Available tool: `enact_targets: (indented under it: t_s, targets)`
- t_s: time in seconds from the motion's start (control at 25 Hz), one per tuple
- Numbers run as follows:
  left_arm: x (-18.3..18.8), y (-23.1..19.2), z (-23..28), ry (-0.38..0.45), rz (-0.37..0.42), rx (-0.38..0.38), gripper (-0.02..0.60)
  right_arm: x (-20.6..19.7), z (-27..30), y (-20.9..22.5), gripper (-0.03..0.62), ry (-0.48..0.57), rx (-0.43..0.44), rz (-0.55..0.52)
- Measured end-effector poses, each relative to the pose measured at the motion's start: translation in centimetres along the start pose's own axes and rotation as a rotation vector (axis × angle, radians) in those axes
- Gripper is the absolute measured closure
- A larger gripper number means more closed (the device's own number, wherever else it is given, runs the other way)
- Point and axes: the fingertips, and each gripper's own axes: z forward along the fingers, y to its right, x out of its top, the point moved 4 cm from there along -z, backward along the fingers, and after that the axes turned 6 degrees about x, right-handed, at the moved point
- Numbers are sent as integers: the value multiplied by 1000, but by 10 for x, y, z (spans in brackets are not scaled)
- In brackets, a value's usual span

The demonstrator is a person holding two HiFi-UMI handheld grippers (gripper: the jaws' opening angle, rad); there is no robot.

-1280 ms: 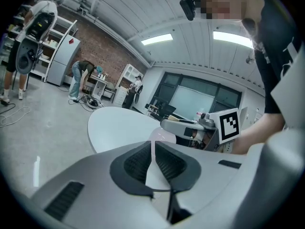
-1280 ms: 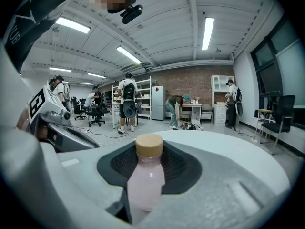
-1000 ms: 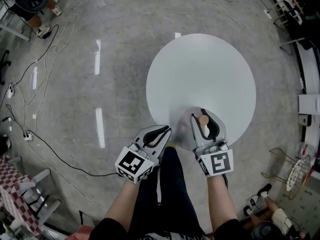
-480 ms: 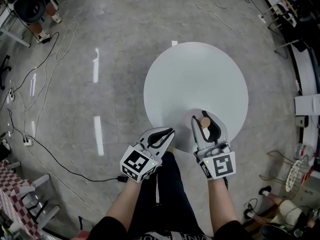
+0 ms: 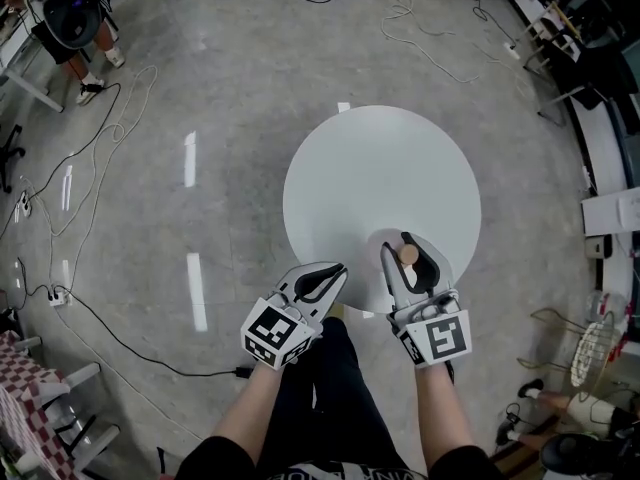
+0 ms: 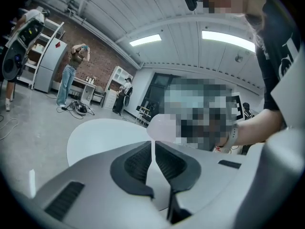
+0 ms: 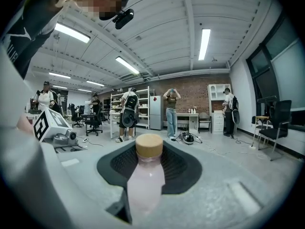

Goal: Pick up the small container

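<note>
One container (image 7: 145,175) pinched by right hand-held gripper (image 5: 402,248) | left hand-held gripper (image 5: 338,268) pressed together, empty | step: likely the lift off table (image 5: 380,168) | next: raise steadily.

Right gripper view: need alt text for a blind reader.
The right gripper grips the small container, a pale pink bottle with a tan cap, between its dark pads. Behind it: a workshop with several people standing, shelving and a brick wall.
</note>
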Motion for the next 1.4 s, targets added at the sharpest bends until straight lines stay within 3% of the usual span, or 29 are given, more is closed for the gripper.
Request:
enact_targets:
  t_s: [0.64,1.4]
  targets:
    - [39,13,-21,35,38,13,558,45,-20,0,462,5,0,-7]
    - [107,16,-46,133,87,84,560,85,-45,11,462,20,-21,14]
